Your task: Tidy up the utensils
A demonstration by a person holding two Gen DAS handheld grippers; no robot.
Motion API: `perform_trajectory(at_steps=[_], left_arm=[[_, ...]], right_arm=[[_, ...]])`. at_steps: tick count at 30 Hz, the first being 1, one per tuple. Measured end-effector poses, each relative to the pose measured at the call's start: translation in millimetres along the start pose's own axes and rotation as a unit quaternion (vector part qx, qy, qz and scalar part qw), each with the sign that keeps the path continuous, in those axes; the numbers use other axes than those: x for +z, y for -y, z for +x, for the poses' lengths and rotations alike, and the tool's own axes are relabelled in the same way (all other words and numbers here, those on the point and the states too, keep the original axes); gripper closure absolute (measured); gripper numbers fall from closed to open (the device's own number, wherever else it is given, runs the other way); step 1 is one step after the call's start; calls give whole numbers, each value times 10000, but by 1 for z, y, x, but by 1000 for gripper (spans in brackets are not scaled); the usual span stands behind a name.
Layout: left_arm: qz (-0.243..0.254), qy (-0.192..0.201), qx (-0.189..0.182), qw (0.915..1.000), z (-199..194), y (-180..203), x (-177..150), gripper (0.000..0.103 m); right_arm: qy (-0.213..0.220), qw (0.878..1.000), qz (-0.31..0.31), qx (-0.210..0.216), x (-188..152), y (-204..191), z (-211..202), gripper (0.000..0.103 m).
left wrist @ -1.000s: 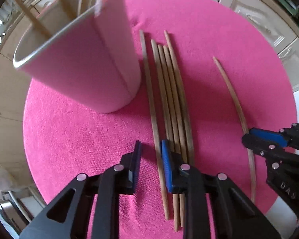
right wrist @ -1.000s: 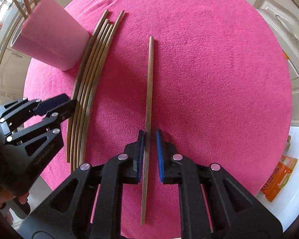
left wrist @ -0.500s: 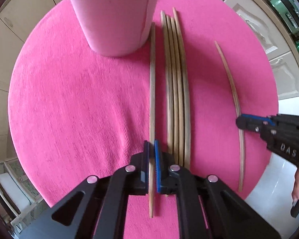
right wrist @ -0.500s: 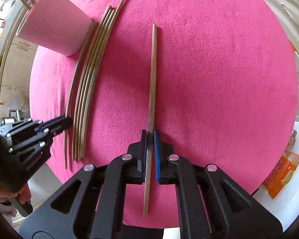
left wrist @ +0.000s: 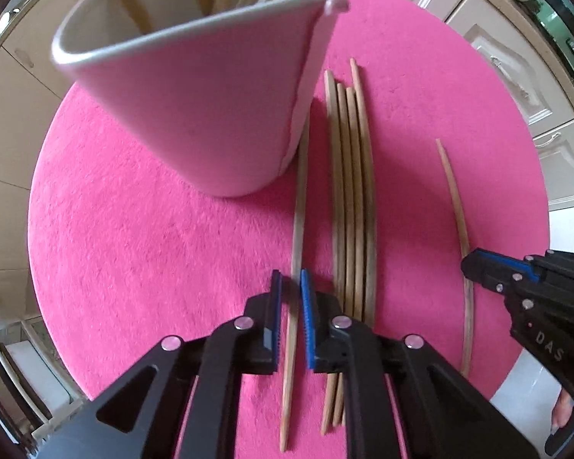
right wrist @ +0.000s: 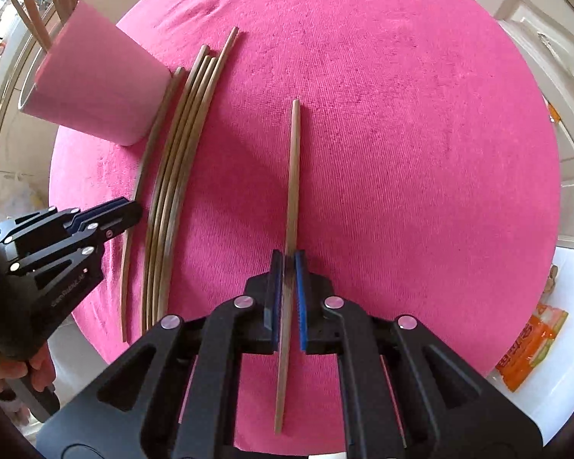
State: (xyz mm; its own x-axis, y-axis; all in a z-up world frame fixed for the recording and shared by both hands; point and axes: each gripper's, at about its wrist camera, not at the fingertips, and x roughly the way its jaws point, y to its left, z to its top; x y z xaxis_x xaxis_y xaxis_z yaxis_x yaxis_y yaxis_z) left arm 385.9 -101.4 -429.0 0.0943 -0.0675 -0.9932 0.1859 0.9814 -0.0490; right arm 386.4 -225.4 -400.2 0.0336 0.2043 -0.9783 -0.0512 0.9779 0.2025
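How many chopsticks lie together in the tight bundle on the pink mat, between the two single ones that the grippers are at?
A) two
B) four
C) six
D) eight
B: in the left wrist view the bundle shows four sticks side by side on the pink mat, apart from the two single ones.

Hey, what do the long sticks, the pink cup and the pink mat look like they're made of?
Sticks: probably bamboo or wood, matt tan-brown, slim and tapered like chopsticks. Pink cup: likely paper, matt, with a rolled rim and a glued side seam. Pink mat: fabric, seemingly terry or felt, with a fuzzy ribbed weave.
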Motion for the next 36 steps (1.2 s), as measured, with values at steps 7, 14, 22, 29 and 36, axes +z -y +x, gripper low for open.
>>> perform_trajectory(at_steps=[7,14,22,29,36], left_arm=[[269,53,133,9995,0,12,5,98],[220,448,-306,9983,-23,1,-20,98],[274,936,-629,9932,-58,-9,-52,98],[227,905,-597,9938,-67,-11,-51,98],[228,809,-591,9947,-57,-5,-51,98]], right_arm=[[-40,10000,-53,10,3,-4,5,96],[116,9990,176,384,-17,6,-10,97],[565,9948,167,836,-29,6,-44,97],[503,9982,232,216,-34,12,-37,96],[360,9991,180,-90,-30,-5,-14,96]])
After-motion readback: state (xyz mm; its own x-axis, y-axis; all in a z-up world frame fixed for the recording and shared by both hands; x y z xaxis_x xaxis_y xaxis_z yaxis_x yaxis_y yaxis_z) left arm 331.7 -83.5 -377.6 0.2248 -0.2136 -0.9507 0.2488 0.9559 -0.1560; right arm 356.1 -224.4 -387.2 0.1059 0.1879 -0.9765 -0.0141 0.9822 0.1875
